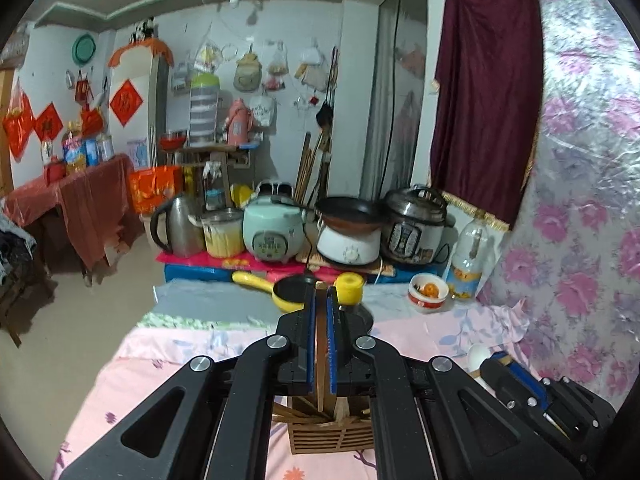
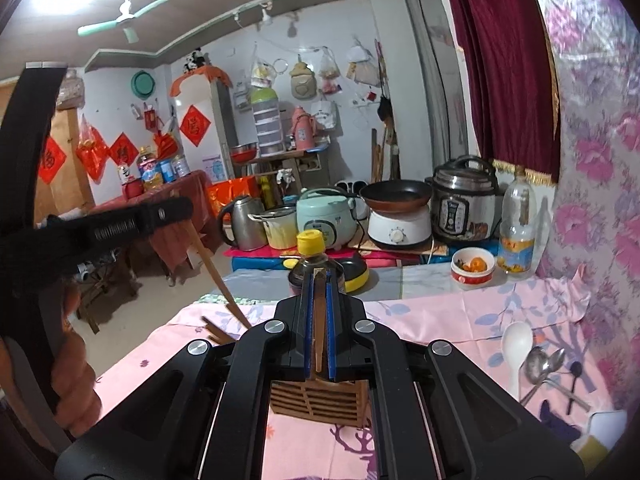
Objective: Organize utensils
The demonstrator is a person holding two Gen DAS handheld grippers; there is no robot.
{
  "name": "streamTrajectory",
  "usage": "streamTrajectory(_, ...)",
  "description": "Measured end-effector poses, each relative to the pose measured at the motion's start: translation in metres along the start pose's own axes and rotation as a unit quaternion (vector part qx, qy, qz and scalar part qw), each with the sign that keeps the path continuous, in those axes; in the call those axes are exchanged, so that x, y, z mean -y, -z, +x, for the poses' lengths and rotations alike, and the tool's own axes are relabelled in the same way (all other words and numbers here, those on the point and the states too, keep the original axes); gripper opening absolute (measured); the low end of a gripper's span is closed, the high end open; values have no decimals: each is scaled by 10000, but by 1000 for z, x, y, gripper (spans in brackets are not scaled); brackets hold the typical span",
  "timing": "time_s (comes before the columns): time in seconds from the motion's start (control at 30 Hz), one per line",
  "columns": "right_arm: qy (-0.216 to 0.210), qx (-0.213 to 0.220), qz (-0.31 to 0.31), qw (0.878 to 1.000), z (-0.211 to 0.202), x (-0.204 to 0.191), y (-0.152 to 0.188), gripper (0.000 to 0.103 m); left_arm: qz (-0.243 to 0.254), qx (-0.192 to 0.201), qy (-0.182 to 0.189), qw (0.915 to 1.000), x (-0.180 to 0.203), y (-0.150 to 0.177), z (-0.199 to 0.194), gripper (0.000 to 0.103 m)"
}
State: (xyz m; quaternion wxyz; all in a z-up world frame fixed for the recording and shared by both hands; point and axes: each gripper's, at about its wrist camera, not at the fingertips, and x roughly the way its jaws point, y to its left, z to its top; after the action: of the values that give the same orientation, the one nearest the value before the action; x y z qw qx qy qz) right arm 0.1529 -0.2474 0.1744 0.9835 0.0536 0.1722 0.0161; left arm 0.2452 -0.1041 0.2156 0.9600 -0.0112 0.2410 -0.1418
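Note:
My left gripper (image 1: 320, 294) is shut on one wooden chopstick (image 1: 320, 340), held above a slatted wooden utensil holder (image 1: 332, 434) that has several chopsticks in it. My right gripper (image 2: 319, 278) is shut on another wooden chopstick (image 2: 319, 320), over the same wooden holder (image 2: 318, 402). In the right wrist view the left gripper (image 2: 176, 211) is high at the left, its chopstick (image 2: 216, 276) slanting down toward the table. A white spoon (image 2: 516, 344), metal spoons (image 2: 544, 364) and a small black spoon (image 2: 575, 372) lie on the pink cloth at the right.
More chopsticks (image 2: 216, 332) lie on the cloth left of the holder. A dark bottle with a yellow cap (image 2: 310, 248), a yellow pan (image 1: 288, 290) and a bowl (image 2: 472, 268) stand behind it. Cookers and a kettle line the far shelf. A floral wall runs along the right.

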Motion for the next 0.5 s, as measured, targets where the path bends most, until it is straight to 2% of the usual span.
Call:
streamTrajectory(0.1,112,-124,30,9999,22,3,13,6,-118,-298,68,9995,-9,18,29,6)
streamTrajectory(0.2,108,-463,40,9989,48,6,33,8,-259,-691,212,9970,-15,40,47,8)
streamTrajectory(0.23,60,-545,65,9985,53,9,39,9,-315,-803,248,9960,-18,46,50,26)
streamTrajectory(0.27,119,-376,87,9992,50,11,43,20,-385,-857,249,9953,-22,52,51,59)
streamTrajectory(0.3,304,-441,52,9986,50,11,43,27,-509,-800,174,9953,-27,58,49,73)
streamTrajectory(0.33,249,-516,-75,9983,50,9,41,33,-595,-685,94,9958,-31,62,44,84)
streamTrajectory(0.4,288,-325,-102,9990,41,11,38,39,-639,-530,-21,9965,-37,68,34,86)
streamTrajectory(0.43,400,-163,-72,9990,32,13,35,46,-623,-523,-34,9967,-39,70,31,88)
streamTrajectory(0.5,410,-22,-23,9992,23,15,30,51,-677,-482,-105,9965,-46,72,23,90)
